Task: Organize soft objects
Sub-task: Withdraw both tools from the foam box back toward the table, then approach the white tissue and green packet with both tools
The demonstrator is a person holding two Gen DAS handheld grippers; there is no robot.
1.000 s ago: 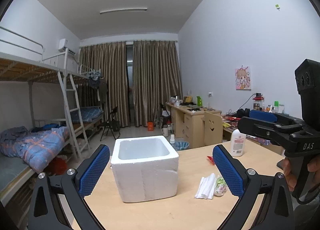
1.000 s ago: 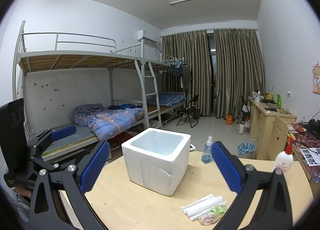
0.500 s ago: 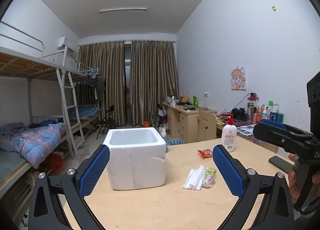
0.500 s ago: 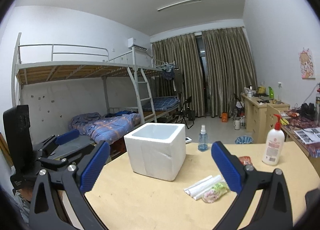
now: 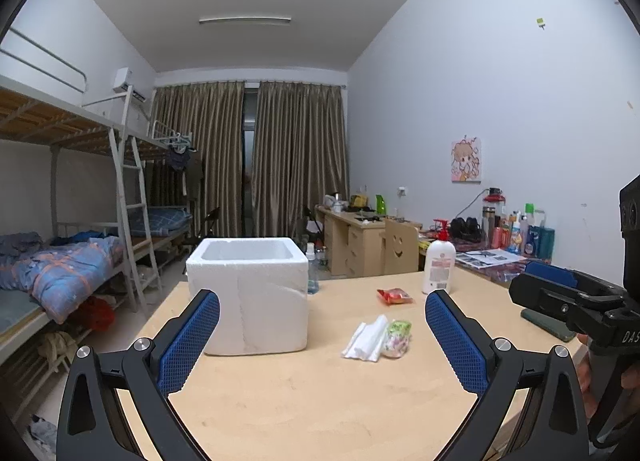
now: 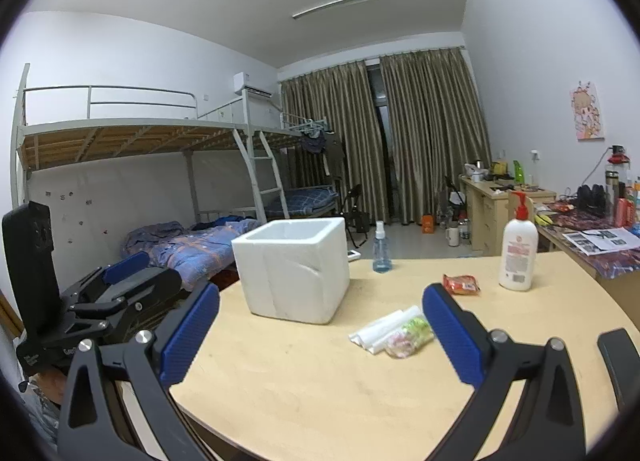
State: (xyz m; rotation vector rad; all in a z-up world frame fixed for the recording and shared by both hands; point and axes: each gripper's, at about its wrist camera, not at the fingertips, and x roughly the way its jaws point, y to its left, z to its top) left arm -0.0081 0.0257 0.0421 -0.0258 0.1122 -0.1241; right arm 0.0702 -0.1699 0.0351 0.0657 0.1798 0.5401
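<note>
You held the left gripper [image 5: 322,325] and right gripper [image 6: 320,323] wide, empty, short of the white tissue packs [image 6: 382,327], probably bound for the white foam box [image 6: 294,271].

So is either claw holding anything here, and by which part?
Nothing is held: the left claw and the right claw are both open above the table.
</note>
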